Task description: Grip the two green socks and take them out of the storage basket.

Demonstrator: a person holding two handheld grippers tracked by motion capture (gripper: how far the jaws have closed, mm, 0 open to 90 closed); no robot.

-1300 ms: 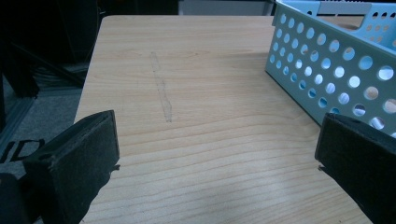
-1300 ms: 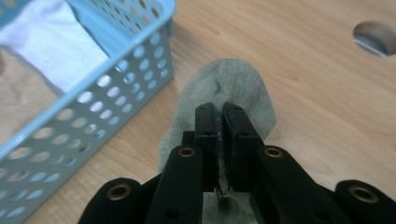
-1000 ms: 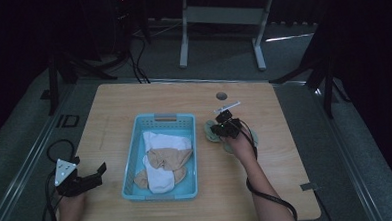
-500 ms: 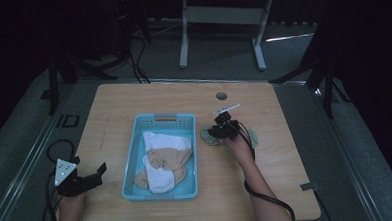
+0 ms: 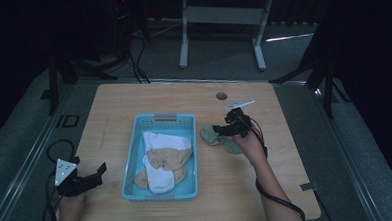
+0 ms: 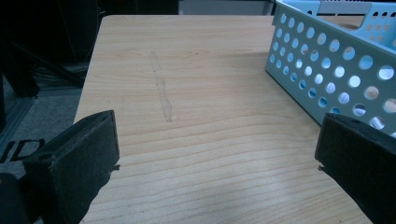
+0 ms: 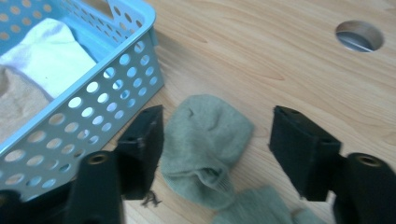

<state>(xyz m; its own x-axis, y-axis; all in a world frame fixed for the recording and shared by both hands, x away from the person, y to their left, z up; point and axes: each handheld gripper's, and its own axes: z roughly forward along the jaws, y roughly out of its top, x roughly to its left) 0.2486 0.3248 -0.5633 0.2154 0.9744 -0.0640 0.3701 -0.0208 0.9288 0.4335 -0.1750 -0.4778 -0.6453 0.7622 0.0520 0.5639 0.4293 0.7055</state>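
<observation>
Right gripper view: crumpled olive-green fabric sock (image 7: 205, 140) lies on the wooden table (image 7: 280, 56), just beside the perforated light-blue plastic basket (image 7: 93, 107). My right gripper (image 7: 217, 144) has just been opening, jaws wide, sock loose between them. I'd lift straight up, avoiding snags.

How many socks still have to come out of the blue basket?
Done: green socks lie on the table beside the blue basket. In hand: nothing; the right gripper has just been opening above them, and the left gripper waits open. Left: white socks and tan socks in the basket; I can't count them.
</observation>
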